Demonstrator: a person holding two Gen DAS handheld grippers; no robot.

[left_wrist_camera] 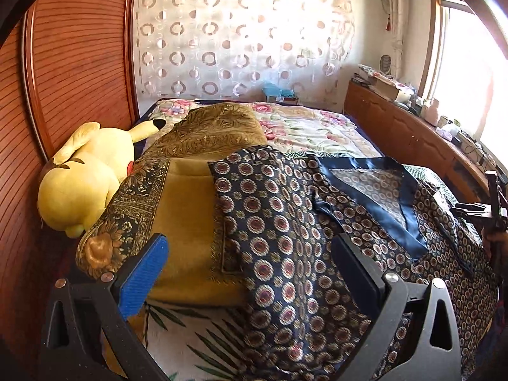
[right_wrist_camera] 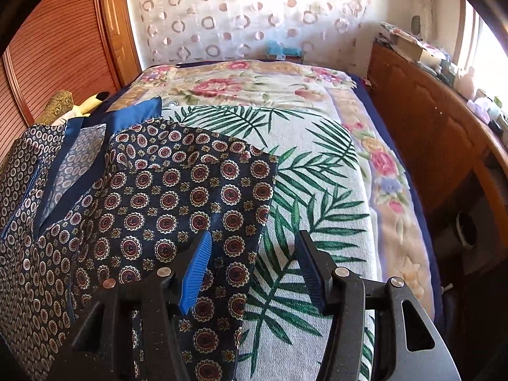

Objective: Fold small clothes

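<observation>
So the navy patterned garment [right_wrist_camera: 177,190] lies half folded, sleeve at nine o'clock untucked; left gripper [left_wrist_camera: 250,263] and right gripper [right_wrist_camera: 254,270] both gape, holding nothing.

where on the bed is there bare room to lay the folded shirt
Free: the palm-leaf sheet right of the navy patterned shirt, and the floral blanket beyond it toward the curtain. Crowded: the left side, where the mustard cushion and yellow plush toy sit against the wardrobe.

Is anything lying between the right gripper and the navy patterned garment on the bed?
Nothing visible. The right gripper hangs open directly over the right edge of the navy medallion-print garment, with only bare palm-leaf bedsheet beside it.
</observation>
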